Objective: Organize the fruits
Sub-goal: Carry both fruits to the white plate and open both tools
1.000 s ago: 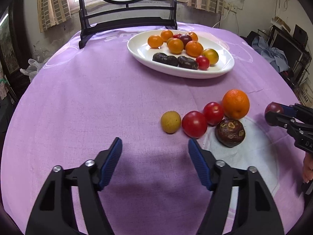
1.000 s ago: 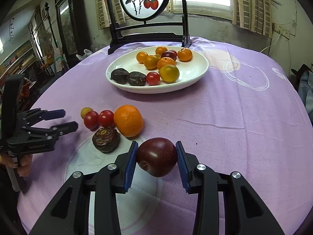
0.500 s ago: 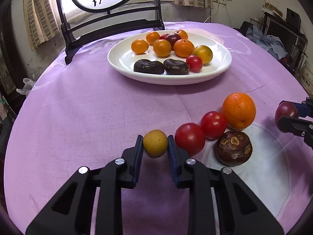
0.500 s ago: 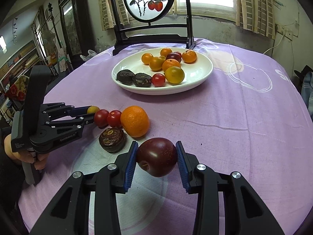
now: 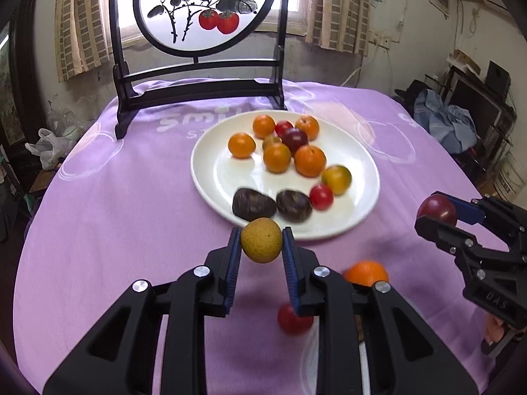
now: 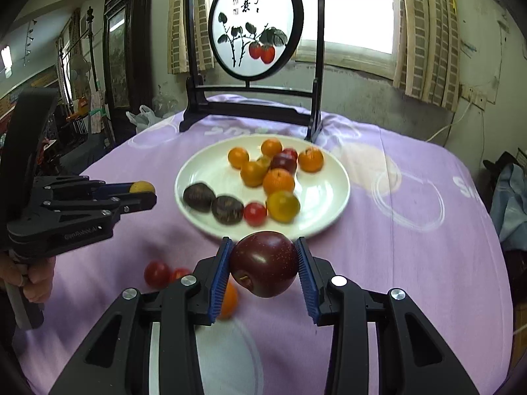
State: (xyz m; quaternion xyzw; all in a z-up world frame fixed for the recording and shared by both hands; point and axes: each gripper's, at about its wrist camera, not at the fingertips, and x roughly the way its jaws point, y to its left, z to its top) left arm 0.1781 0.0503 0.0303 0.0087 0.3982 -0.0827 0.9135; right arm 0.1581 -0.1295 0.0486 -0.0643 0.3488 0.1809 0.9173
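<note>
Purple cloth (image 5: 108, 217) covers the round table and fills the middle of both wrist views, with a dark-framed painted screen (image 5: 204, 10) standing at the far edge in front of a curtained window.

A white plate (image 5: 210, 177) sits just past the centre of the left wrist view. On it lie several small oranges (image 5: 309, 161), a dark plum (image 5: 294, 139), a yellow-green fruit (image 5: 336, 179), a cherry tomato (image 5: 321, 196) and two dark brown fruits (image 5: 253, 204) along its near side.

At the lower centre of the left wrist view the left gripper (image 5: 261, 247) is clamped on a small yellow fruit (image 5: 261, 240), its blue pads pressing both sides; the fruit hangs off the cloth, in front of the plate's near rim. In the right wrist view this gripper shows at the left edge, with a hand (image 6: 38, 276) around its handle.

The right gripper (image 6: 263, 265) at the lower centre of its own view is clamped on a large dark red plum (image 6: 263, 263), lifted clear of the cloth just before the plate's near rim. It appears at the right edge of the left wrist view.

Loose fruit lies on the cloth beneath the grippers: a big orange (image 5: 365, 273) and a red tomato (image 5: 293, 321) in the lower part of the left view, and two red tomatoes (image 6: 157, 273) at lower left in the right view.
</note>
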